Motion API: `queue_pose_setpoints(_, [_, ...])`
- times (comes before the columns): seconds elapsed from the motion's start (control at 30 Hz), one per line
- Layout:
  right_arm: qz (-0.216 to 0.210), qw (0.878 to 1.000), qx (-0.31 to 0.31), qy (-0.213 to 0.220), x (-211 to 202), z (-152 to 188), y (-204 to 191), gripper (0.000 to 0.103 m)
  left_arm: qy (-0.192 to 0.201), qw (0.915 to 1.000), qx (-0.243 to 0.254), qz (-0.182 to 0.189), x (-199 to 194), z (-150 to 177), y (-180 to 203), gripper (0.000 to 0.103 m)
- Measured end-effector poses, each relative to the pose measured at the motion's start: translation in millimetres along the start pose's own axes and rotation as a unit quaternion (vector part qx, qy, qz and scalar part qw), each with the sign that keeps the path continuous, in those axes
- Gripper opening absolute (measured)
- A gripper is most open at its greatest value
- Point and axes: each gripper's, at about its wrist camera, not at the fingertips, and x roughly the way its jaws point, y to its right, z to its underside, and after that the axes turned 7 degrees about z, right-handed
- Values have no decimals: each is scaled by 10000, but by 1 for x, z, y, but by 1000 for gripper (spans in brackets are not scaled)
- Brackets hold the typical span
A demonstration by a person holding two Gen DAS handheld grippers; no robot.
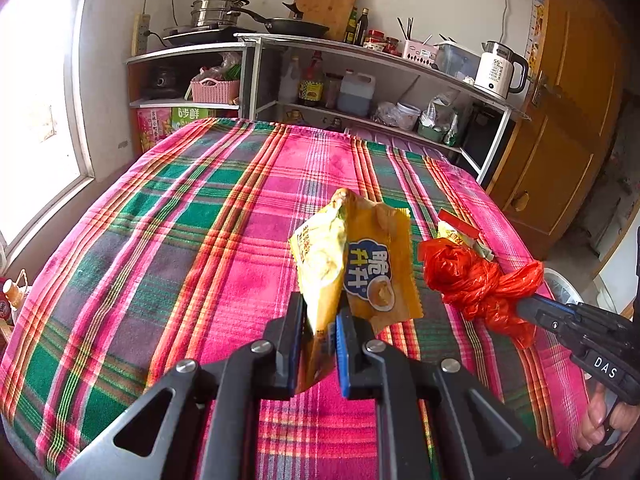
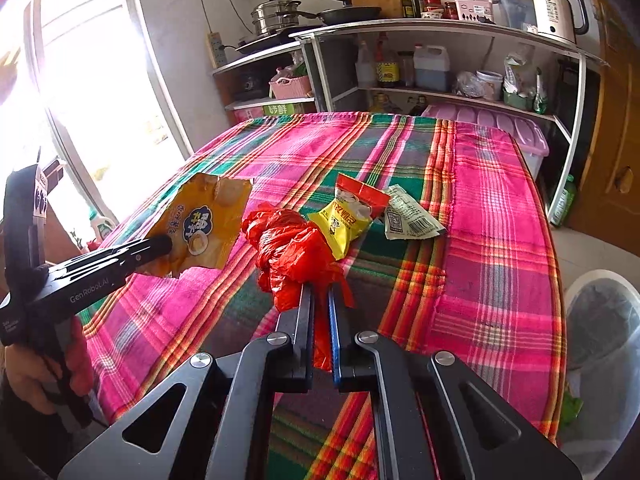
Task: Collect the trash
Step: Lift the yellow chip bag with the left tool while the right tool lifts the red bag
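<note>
left tongs (image 1: pixel 320 320) are gripping the orange snack bag (image 1: pixel 360 264), right tongs (image 2: pixel 320 300) are clamping the red plastic bag (image 2: pixel 288 248); yellow packet (image 2: pixel 348 216) and white wrapper (image 2: pixel 412 216) are lying uncollected on the surface (image 2: pixel 496 216), bin (image 2: pixel 600 344) is waiting.

A crumpled orange foil snack bag (image 1: pixel 360 264) with a blue-and-white logo and a biscuit picture stands lifted off the plaid cloth, its torn top upward and its lower end pinched. Just to its right, a knotted, scrunched red plastic bag (image 2: pixel 288 248) is likewise raised, bunched into a ball with loose tails trailing down. Beyond the red bag, a small yellow sachet with a red torn top (image 2: pixel 352 216) lies flat on the cloth-covered desk (image 2: pixel 496 240), tilted diagonally. Touching its right edge lies a flattened pale green-white wrapper with a barcode and square code (image 2: pixel 408 216), face up, near the pink stripe of the cloth.
</note>
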Motion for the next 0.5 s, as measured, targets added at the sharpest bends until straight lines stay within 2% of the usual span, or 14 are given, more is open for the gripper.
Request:
queue_pose_setpoints(0.27, [114,9999,126,-23,-16,14,8,6,3,9999,99,128,-9,9,10,15])
queue_pose_setpoints(0.4, [62,9999,-60,-115,-20,20,2,7,-32,9997,135,224,-12,14,13,15])
queue_pose_setpoints(0.43, [55,9999,-115,-104,-21,22,0,8,-48,9996,131,239,-12,15,13,15])
queue_pose_setpoints(0.5, [-18,9997,-232,-73,-24,24,-3,21,-70,9995,125,264,-13,18,13,15])
